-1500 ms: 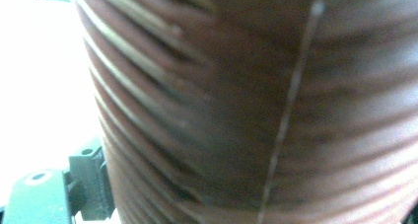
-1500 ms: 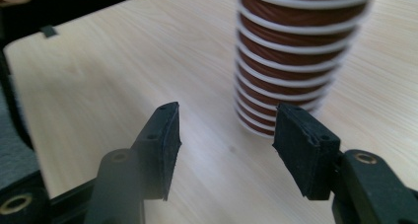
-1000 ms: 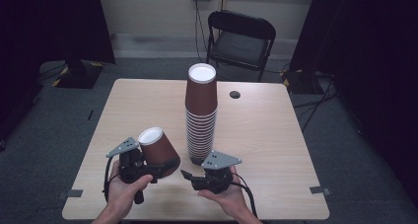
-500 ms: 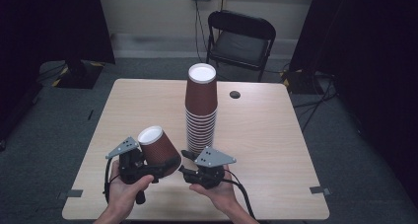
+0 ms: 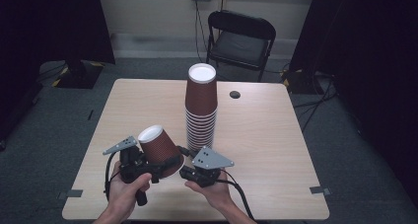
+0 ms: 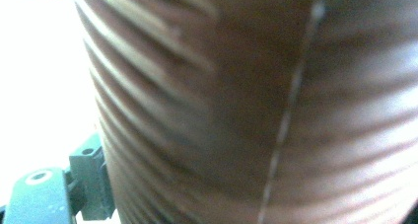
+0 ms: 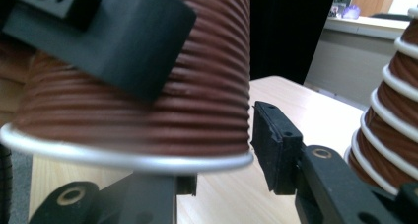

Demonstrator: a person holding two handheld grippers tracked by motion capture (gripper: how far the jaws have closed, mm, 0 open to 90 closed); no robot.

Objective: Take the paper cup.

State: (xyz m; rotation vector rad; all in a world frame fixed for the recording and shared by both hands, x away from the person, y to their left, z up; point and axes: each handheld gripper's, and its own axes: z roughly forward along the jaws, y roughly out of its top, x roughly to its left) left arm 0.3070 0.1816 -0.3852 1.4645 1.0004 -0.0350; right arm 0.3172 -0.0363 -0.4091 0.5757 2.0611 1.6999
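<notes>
**Right gripper closing in on a held paper cup**

Right gripper (image 5: 190, 173) sits low over the near edge of the table (image 5: 276, 135), its jaws partly apart and just now narrowing around the rim end of a brown ribbed cup (image 7: 148, 100). In the right gripper view one black pad stands just beside the cup's white rim with a thin gap, so it looks not yet pinched, though the other pad is hidden under the cup and I cannot be sure.

Just to its left, the left gripper (image 5: 148, 172) clamps the same cup (image 5: 160, 147) on its ribbed wall, tilted with its white closed base up and away from the person.

Paper like this is light and thin; the wall will dent if squeezed hard, and the ribs give fair friction. The rolled rim is the stiffest part, so a light hold there is safest. If two cups are nested, a gentle pull along the axis should part them.

Beyond both grippers, near, stands the tall stack of cups (image 5: 201, 110), upside down.
</notes>
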